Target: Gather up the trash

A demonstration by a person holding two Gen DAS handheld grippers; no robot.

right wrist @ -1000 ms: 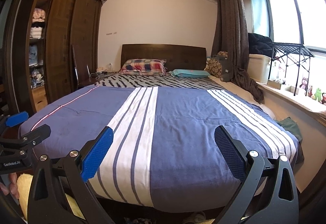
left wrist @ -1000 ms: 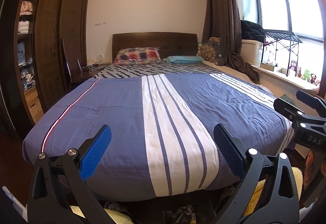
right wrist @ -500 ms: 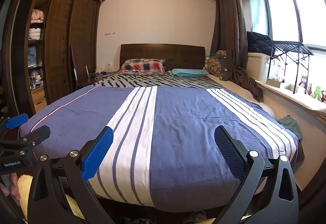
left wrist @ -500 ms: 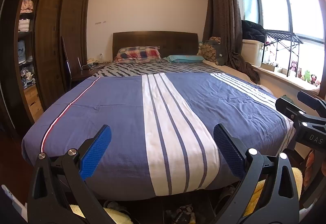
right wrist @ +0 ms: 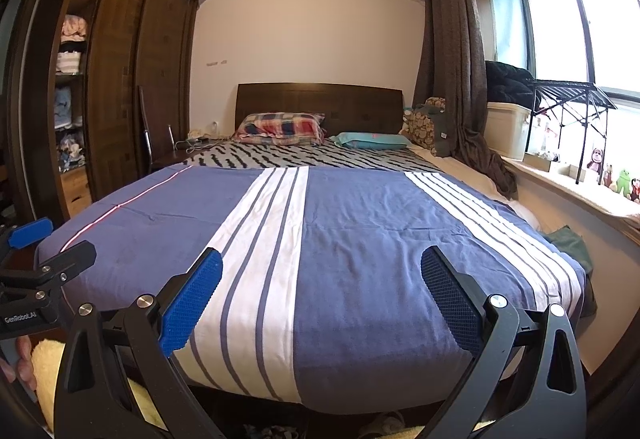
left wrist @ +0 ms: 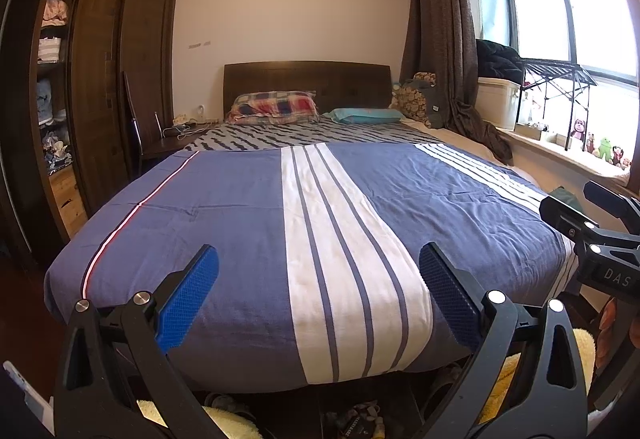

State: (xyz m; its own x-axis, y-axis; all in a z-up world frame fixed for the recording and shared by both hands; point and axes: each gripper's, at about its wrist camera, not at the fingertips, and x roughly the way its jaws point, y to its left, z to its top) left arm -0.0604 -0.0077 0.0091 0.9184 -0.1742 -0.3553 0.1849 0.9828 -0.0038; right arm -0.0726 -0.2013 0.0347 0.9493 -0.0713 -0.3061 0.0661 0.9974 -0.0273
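Apparently scanning: left gripper (left wrist: pixel 318 289) and right gripper (right wrist: pixel 320 293) held side by side at foot of bed (left wrist: pixel 240 207), both spread wide, holding nothing. No trash visible on blanket; clutter under bed (left wrist: pixel 356 419) too dark to identify.

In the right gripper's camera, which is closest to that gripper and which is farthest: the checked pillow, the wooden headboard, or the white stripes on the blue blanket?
From the right gripper:
1. White stripes, just ahead, slightly left.
2. Checked pillow, at the bed's far end, left side.
3. Wooden headboard, right behind the pillow, against the wall.
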